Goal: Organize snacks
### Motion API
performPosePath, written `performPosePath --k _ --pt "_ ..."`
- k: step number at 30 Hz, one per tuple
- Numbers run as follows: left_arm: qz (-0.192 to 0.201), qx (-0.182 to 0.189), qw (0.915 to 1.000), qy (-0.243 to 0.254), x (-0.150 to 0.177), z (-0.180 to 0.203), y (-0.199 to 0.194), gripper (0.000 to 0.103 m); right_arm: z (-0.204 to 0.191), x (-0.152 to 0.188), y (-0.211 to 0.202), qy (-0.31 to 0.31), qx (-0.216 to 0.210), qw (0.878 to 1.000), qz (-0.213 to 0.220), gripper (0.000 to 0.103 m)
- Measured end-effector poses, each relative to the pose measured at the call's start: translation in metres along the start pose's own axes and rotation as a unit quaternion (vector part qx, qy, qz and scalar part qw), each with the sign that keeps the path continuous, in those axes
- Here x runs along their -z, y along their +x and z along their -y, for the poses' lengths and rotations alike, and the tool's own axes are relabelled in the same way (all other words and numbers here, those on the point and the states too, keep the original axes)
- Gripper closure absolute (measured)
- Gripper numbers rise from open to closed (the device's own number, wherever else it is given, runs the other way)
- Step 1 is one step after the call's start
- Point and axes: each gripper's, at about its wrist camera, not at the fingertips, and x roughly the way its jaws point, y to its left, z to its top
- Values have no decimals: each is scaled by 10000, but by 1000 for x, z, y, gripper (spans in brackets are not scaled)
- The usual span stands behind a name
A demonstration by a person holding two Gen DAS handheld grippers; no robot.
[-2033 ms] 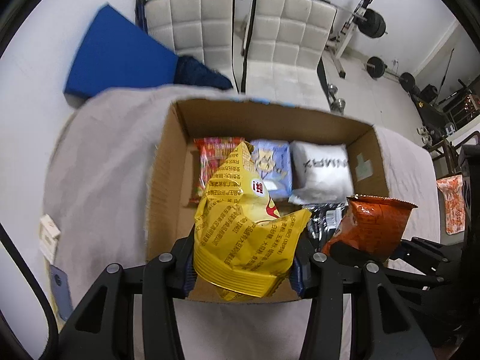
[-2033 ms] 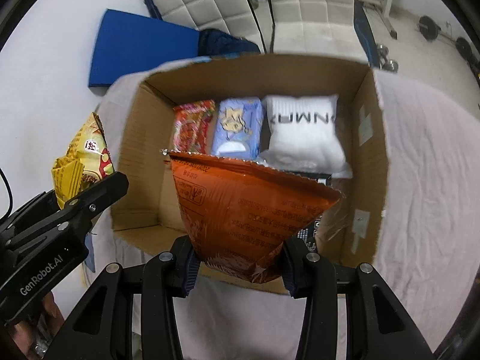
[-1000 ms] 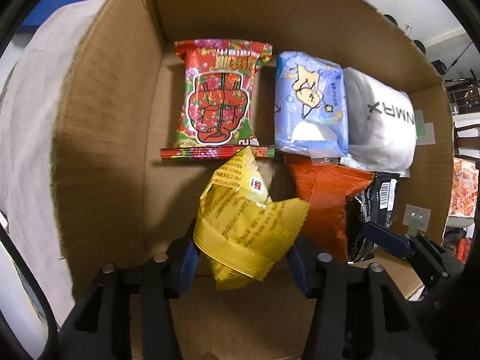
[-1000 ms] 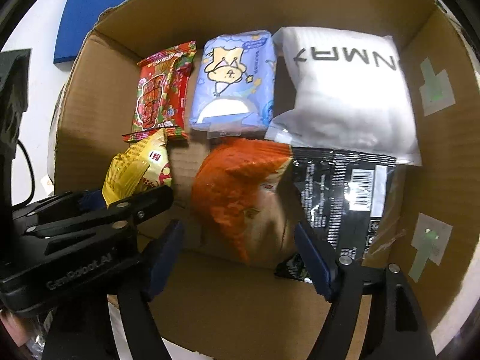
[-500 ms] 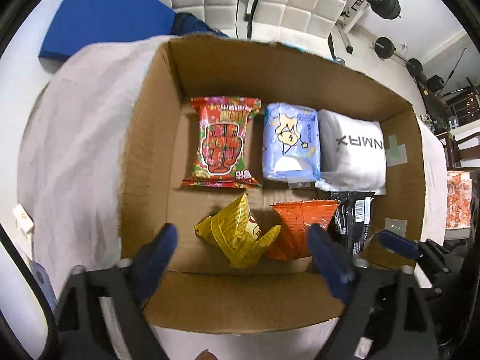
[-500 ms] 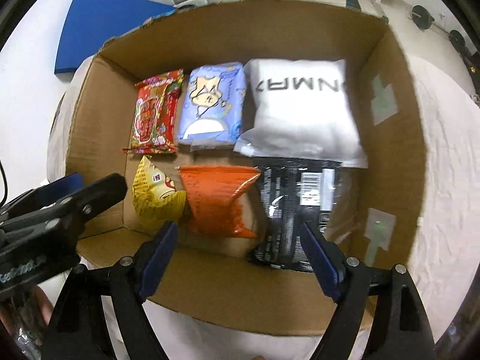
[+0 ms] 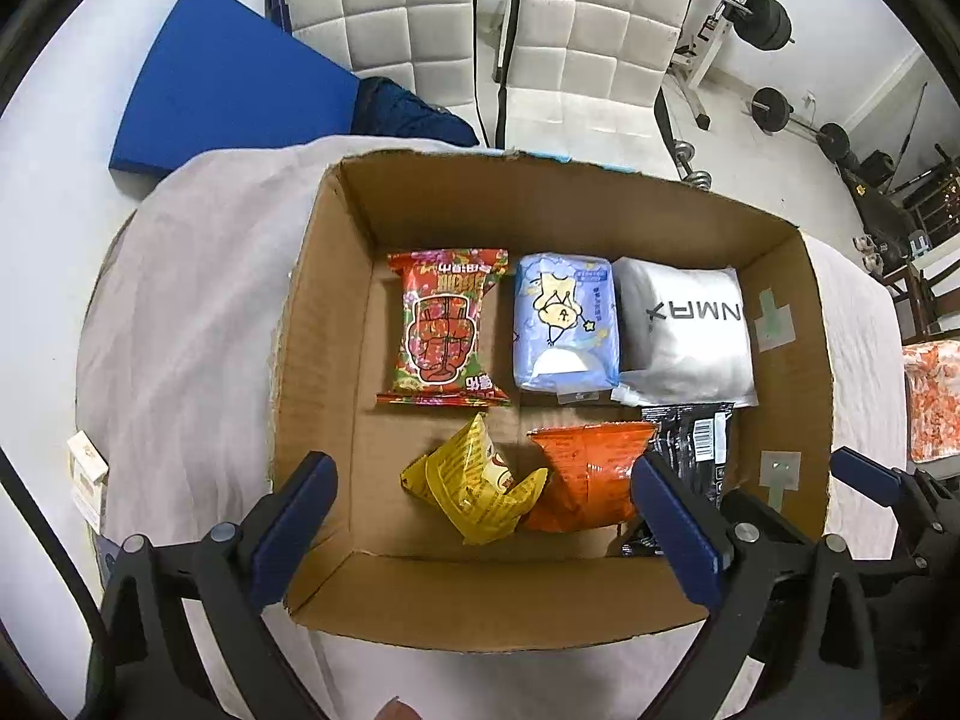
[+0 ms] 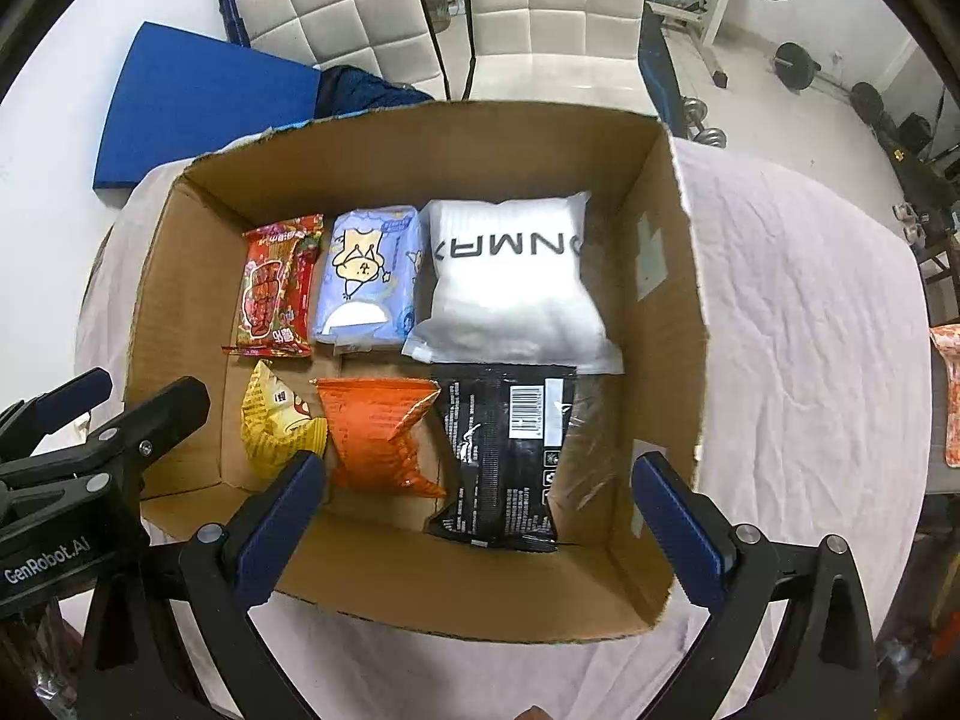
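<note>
The crumpled yellow snack bag (image 7: 474, 489) and the crinkled orange snack bag (image 7: 585, 477) lie side by side, touching, on the floor of the open brown cardboard box (image 7: 318, 324), in its near row beside a black packet (image 8: 507, 456). Behind them sit a red packet (image 7: 447, 327), a pale blue pack (image 7: 564, 324) and a white pouch (image 7: 684, 324). The left gripper (image 7: 483, 519) and right gripper (image 8: 477, 507) both hover above with fingers spread wide, holding nothing
</note>
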Motion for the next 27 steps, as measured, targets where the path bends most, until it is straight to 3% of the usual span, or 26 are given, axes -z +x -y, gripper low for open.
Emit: performPosePath --k 11,20,27 --pt "296 -165 9994 99 8 16 -42 2 3 13 -32 19 -126 9999 87 0" --pt "811 -89 9966 110 41 38 -130 2 20 54 -133 34 -99 9986 511 0" --pt "1152 -294 9926 234 68 54 -196 2 28 85 -213 127 -4 9946 1026 0"
